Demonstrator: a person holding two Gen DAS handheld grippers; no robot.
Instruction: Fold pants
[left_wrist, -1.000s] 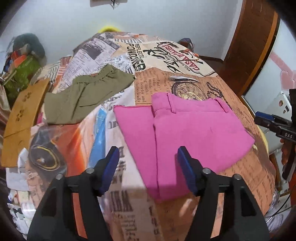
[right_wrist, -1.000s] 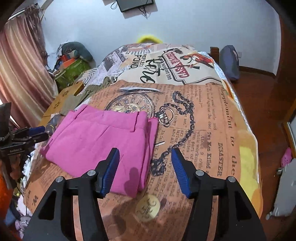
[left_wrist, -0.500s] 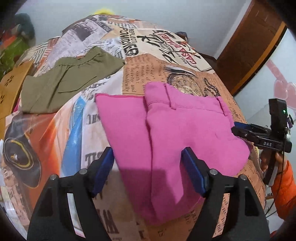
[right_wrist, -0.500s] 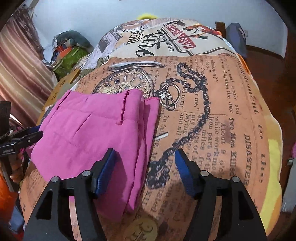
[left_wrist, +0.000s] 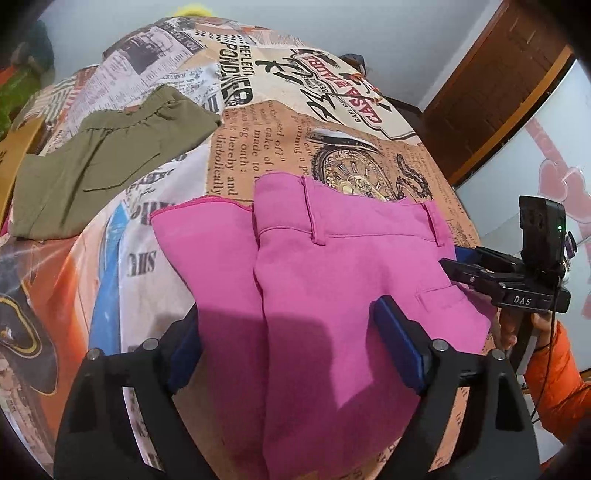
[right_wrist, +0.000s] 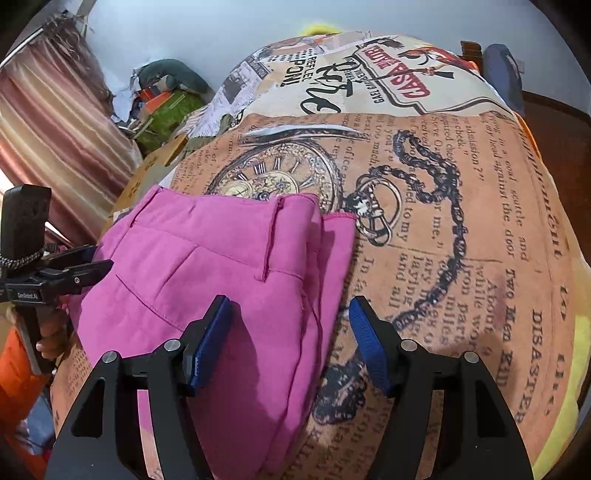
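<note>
Two gaping claws, left claw (left_wrist: 291, 347) and right claw (right_wrist: 290, 341), straddle one pink pants (left_wrist: 332, 280).

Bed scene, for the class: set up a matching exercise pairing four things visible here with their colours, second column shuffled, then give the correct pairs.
Things:
1. folded pants
2. second pair of pants
3. pads on the left gripper's fingers
4. sleeve by the right gripper

Colours:
A. orange
B. olive green
C. pink
D. blue

Pairs: 1-C, 2-B, 3-D, 4-A
</note>
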